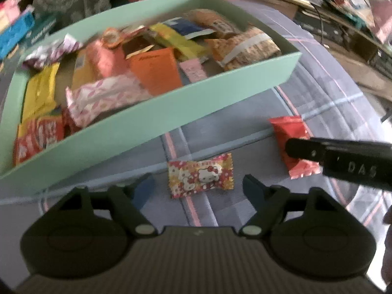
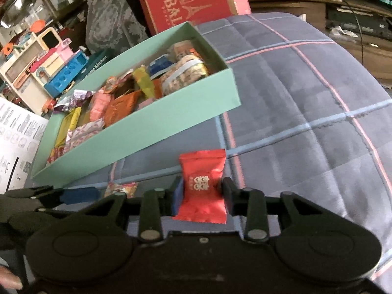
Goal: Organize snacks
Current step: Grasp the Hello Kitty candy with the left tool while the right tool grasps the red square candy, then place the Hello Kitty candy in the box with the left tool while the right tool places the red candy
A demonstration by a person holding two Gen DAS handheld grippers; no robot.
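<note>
A mint-green box (image 1: 152, 120) holds several wrapped snacks and lies on a plaid cloth. In front of it lies a Hello Kitty candy (image 1: 201, 175) in a red and yellow wrapper. My left gripper (image 1: 197, 183) is open around it, with its pads clear of the wrapper on both sides. To the right lies a red packet (image 1: 286, 132), and a black finger (image 1: 306, 148) of my right gripper lies across it. In the right wrist view my right gripper (image 2: 202, 191) is shut on that red packet (image 2: 203, 183), which carries a white emblem. The box (image 2: 137, 132) lies to its upper left.
The blue-grey plaid cloth (image 2: 306, 98) stretches out to the right of the box. A red cardboard carton (image 2: 186, 2) stands behind the box. Toy kitchen pieces (image 2: 36, 68) and a printed sheet (image 2: 14, 134) crowd the left. Stacked clutter (image 1: 343, 5) fills the back right.
</note>
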